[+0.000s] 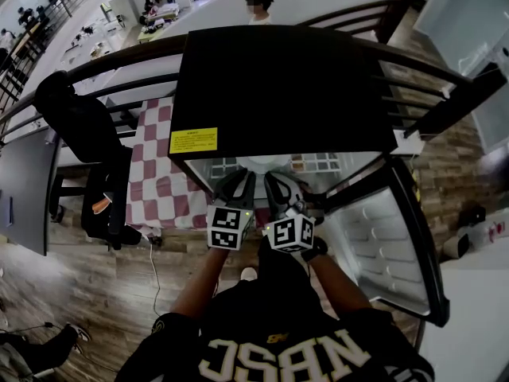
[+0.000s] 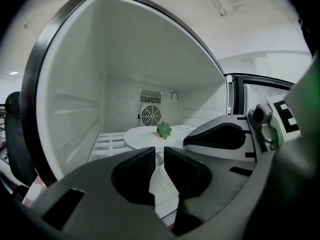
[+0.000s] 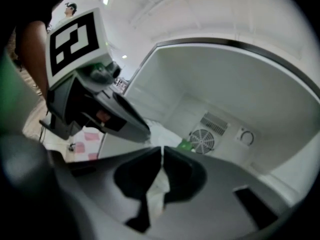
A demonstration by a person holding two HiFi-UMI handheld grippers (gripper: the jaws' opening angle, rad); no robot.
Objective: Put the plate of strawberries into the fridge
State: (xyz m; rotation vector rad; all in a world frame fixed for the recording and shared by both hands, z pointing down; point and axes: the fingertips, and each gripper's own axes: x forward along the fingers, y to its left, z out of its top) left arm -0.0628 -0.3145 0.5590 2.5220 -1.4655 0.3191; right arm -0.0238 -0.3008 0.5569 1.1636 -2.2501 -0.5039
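White all round inside the fridge [image 1: 278, 86]; located the plate [image 2: 142, 138] with its strawberry [image 2: 163, 130] flat on the wire shelf [image 2: 107, 144]. Noted left gripper [image 2: 159, 151] fingers a slit apart, clamping nothing; right gripper [image 3: 162, 151] fingers together, empty; both just short of the plate. Likely to clip the near rim if backed out low, dragging the plate off and rolling the fruit.

Yellow label [image 1: 193, 140] on fridge [image 1: 278, 86], print too small, pale block letters on shirt [image 1: 238, 333], unclear
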